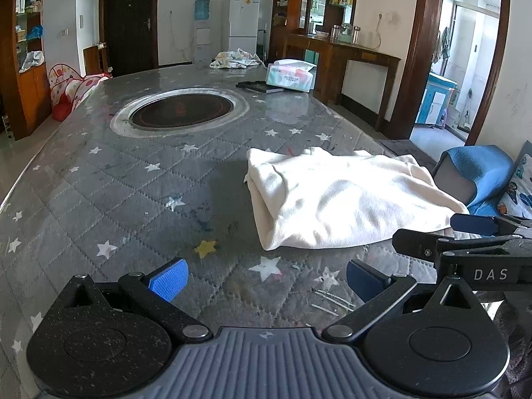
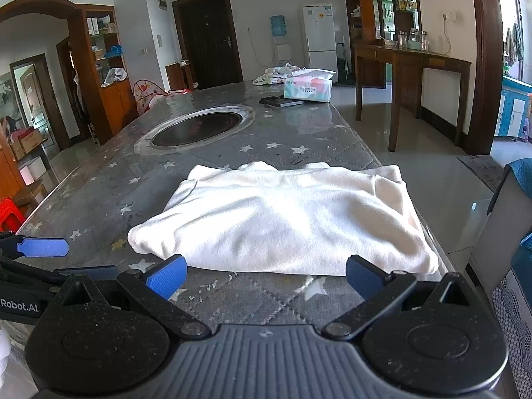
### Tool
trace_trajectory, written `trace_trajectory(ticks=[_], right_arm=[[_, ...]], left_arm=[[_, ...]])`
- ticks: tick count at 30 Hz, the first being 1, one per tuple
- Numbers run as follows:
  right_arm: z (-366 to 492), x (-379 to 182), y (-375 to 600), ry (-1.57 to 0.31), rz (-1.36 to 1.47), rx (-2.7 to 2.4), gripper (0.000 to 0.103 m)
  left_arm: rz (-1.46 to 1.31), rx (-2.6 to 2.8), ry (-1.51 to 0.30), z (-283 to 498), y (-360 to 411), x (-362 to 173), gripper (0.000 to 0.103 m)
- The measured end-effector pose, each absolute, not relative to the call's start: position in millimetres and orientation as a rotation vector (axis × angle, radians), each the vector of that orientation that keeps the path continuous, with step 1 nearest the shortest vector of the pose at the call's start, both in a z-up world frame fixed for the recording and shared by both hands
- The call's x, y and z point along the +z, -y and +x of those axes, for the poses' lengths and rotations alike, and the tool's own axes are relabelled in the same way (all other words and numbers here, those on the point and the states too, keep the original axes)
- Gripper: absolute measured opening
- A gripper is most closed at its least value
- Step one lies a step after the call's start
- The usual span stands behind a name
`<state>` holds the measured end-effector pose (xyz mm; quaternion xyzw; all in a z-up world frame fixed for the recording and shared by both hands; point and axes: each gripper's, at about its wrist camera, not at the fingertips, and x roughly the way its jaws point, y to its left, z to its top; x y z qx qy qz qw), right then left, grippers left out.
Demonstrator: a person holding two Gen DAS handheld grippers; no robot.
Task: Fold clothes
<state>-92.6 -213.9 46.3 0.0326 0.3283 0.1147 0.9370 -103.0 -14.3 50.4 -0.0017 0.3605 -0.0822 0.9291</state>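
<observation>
Lying folded near right edge of star-print table (image 2: 99, 179): white garment (image 2: 282, 219). Left gripper (image 1: 266, 281) released, over bare cloth. Right gripper (image 2: 266, 277) released too (pads flanking garment's near hem, touching nothing).

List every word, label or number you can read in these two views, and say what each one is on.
"DAS": on the black arm of the right tongs, seen in the left wrist view.
"Robot.AI": on the black body of the left tongs, seen in the right wrist view; its start is cut off.
Tissue box print: too small to read.
Fridge stickers: too blurred to read.
</observation>
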Motion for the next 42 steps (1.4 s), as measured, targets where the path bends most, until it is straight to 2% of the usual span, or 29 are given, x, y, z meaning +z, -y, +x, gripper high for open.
trace_trajectory(ticks=[42], right_arm=[[-92.9,43.3,217.1,-0.681,0.072,0.221,0.103]], left_arm=[[0.021,-0.166,-0.755,-100.8,23.9,48.0,0.103]])
